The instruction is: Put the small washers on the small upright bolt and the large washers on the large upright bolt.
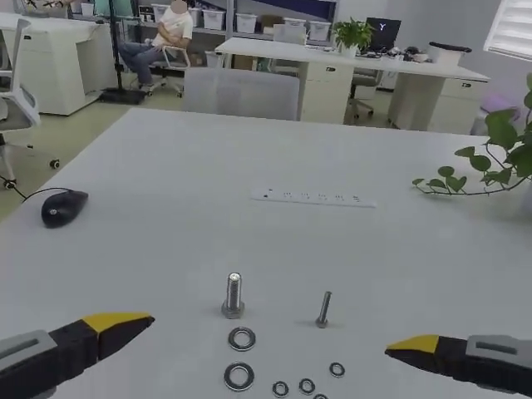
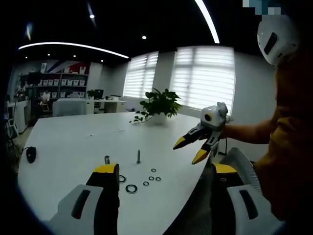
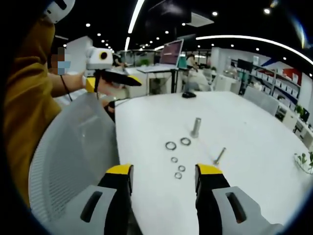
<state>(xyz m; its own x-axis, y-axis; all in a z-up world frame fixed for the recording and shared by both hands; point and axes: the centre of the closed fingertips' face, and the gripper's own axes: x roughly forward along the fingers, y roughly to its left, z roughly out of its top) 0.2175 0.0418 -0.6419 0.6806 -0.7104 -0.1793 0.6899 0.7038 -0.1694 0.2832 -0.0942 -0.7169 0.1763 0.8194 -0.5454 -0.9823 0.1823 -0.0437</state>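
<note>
"Six washers by my count. Two large flat steel washers [image 1: 242, 338] lie just in front of the large upright steel bolt [image 1: 233, 295]. Four small steel washers [image 1: 307, 386] sit in a loose cluster in front of the small upright steel bolt [image 1: 323, 309]. All of them lie flat on the white counter [image 1: 166, 208]."

"And the tongs?"

"Left tongs [image 2: 165, 169] and right tongs [image 3: 164, 170] both gape wide with nothing between the jaws. They are held at the counter's near edge, apart from the washers."

"How will the washers handle?"

"Light, stiff and slick, I'd judge. Lying flat, they offer no side to pinch. I'd put one jaw tip in the hole and the other outside the ring, or nip across the rim from above. The small ones look likeliest to skate away or flick out, so close gently. Both bolts appear to stand on their heads, and a knock could topple the thin one."
</note>
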